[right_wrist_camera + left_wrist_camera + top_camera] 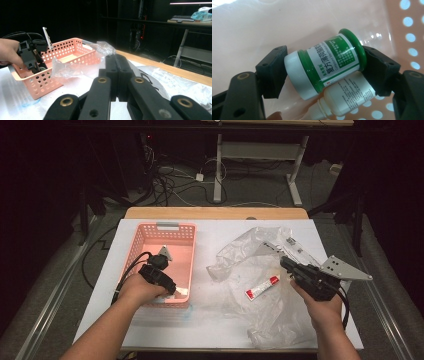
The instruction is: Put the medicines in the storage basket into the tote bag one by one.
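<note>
Left tongs [322,72] are grasping the green jar [327,65] inside the basket [145,240], beside a white bottle [344,97]. Right tongs [117,75] are clenched empty; the red tube [261,287] is awaiting transfer.

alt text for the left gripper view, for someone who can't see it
The left claw grips a green-labelled jar with a white cap end to end, inside a pink basket. A small white dropper bottle lies just beneath the jar.

From above we look down on the table [210,320]; our gripper cameras sit close, sharing the pink basket [145,240] with it.
</note>
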